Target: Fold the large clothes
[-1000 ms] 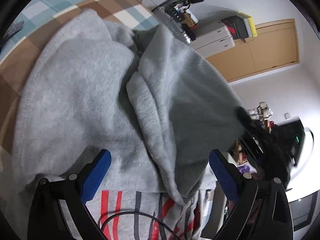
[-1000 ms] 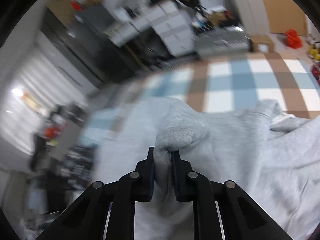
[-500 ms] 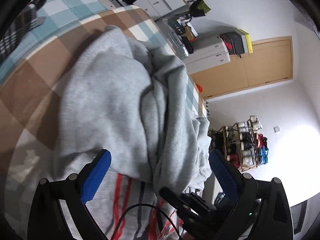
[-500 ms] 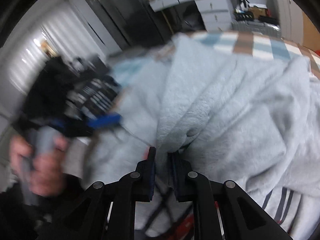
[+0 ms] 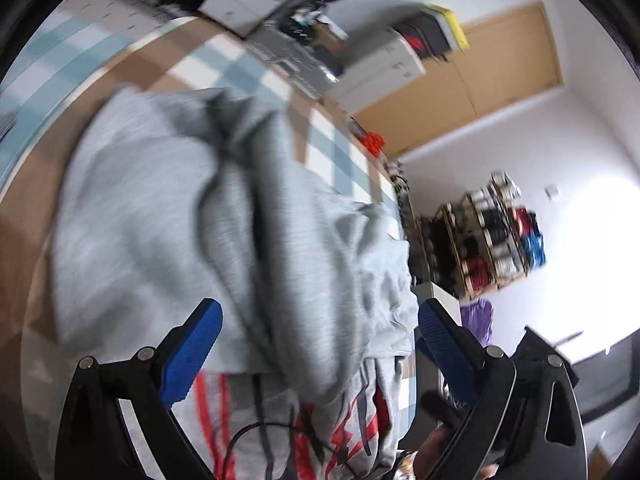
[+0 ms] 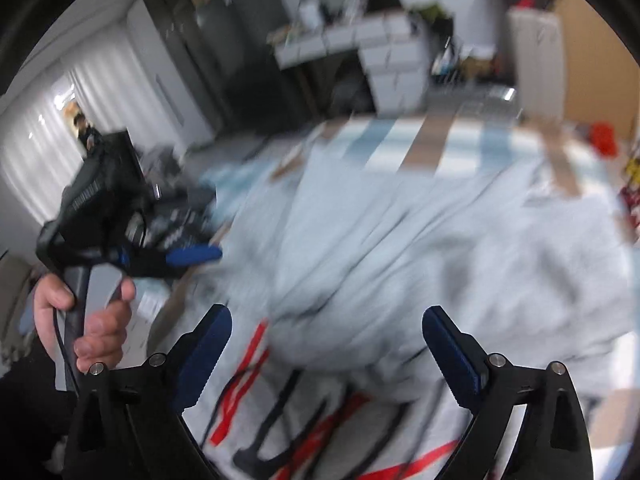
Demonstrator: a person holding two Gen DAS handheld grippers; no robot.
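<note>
The grey sweatshirt (image 5: 168, 216) is lying bunched across the middle of the frame on the checked bed (image 5: 224, 68), folded over once but still rumpled. The right tongs (image 6: 326, 344) are opening, nothing between them; the left tongs (image 5: 316, 336) are gaping empty. Smoothing and further folds are remaining.

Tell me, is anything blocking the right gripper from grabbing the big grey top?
Nothing visible does. The right gripper has its jaws opening with nothing pinched, and the grey sweatshirt lies heaped straight ahead on the checked cover. The left gripper is off to the side, not between them. The picture is blurred, though.
</note>
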